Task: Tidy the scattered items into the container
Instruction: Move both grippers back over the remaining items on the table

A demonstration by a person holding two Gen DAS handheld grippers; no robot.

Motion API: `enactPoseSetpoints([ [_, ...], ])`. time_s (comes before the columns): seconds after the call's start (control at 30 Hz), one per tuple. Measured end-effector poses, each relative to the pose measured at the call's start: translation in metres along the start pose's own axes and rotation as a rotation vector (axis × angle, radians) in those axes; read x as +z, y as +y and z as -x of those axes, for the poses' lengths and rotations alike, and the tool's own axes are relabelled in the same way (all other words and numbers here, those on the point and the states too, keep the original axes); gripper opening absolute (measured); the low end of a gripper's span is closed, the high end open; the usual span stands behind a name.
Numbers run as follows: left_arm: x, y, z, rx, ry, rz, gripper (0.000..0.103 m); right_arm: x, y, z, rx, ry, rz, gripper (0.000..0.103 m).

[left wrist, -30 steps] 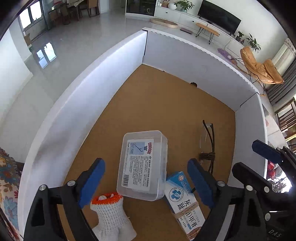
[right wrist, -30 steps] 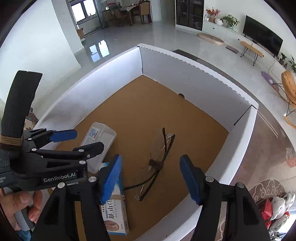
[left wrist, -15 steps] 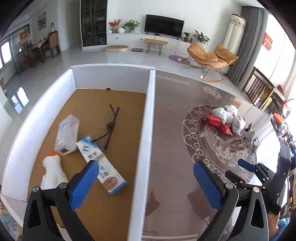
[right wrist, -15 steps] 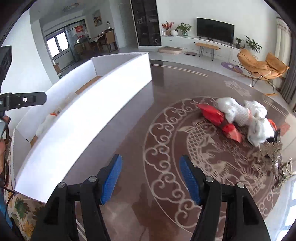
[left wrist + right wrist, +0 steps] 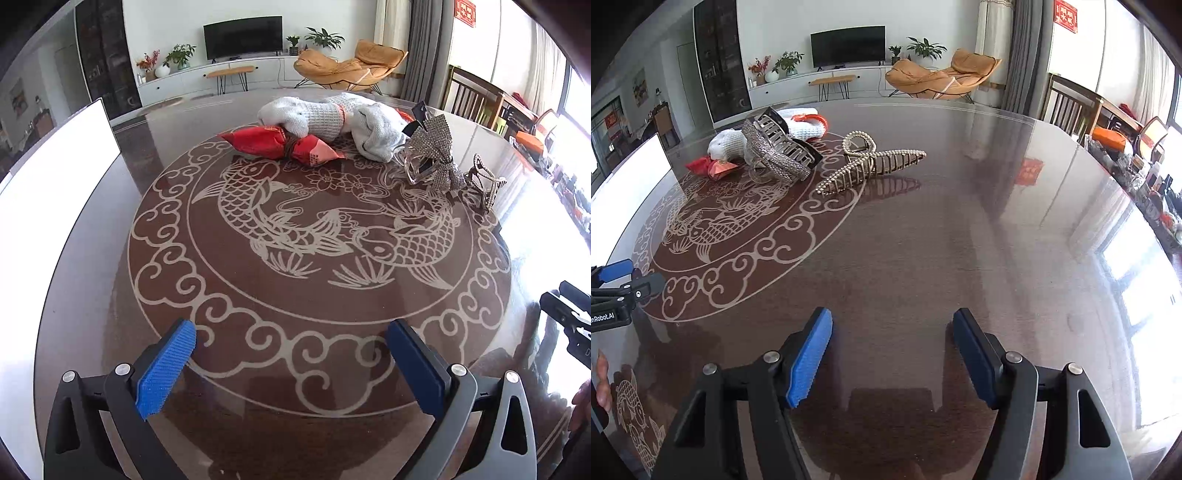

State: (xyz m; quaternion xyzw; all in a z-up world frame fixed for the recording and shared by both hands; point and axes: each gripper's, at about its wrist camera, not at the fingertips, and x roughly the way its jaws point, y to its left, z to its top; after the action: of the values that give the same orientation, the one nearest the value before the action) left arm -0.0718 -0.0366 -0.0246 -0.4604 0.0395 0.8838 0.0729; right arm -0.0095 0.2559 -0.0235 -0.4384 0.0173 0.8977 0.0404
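Dark glossy bench (image 5: 369,369) w/ pale fish-and-cloud pattern in a ring. On it, far side: red packet (image 5: 284,146) tied round the middle, white knit gloves (image 5: 332,118) just behind and touching it, sparkly bow hair clip (image 5: 432,155) at their right, pearl claw clip (image 5: 484,184) beside that. White container wall (image 5: 55,184) stands along bench's left edge.

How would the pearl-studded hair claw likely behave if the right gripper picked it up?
The pearl hair claw looks rigid and thin-toothed, so probably light but somewhat fragile. Its beaded, curved surface may slip between flat pads. Lying on the glossy table, it would likely slide if nudged. The right gripper, jaws opening, holds nothing.
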Motion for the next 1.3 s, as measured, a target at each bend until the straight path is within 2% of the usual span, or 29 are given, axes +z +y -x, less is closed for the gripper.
enactPoseSetpoints([
  [0.47,-0.002,0.013,-0.001,0.010,-0.022,0.060,0.103,0.009,0.013,-0.012,-0.001,0.009,-0.002,0.079],
  [0.63,-0.003,0.016,-0.001,0.030,-0.021,0.078,0.103,0.010,0.014,-0.012,-0.004,0.009,-0.003,0.080],
  [0.83,-0.004,0.021,0.003,0.007,-0.035,0.111,0.103,0.009,0.012,-0.010,-0.006,0.007,-0.018,0.079],
  [0.97,-0.004,0.018,0.000,0.095,-0.014,0.120,0.103,0.009,0.013,-0.010,-0.011,0.009,-0.013,0.080],
  [1.3,-0.006,0.019,0.000,0.088,-0.012,0.118,0.103,0.009,0.013,-0.009,-0.004,0.010,-0.009,0.082],
])
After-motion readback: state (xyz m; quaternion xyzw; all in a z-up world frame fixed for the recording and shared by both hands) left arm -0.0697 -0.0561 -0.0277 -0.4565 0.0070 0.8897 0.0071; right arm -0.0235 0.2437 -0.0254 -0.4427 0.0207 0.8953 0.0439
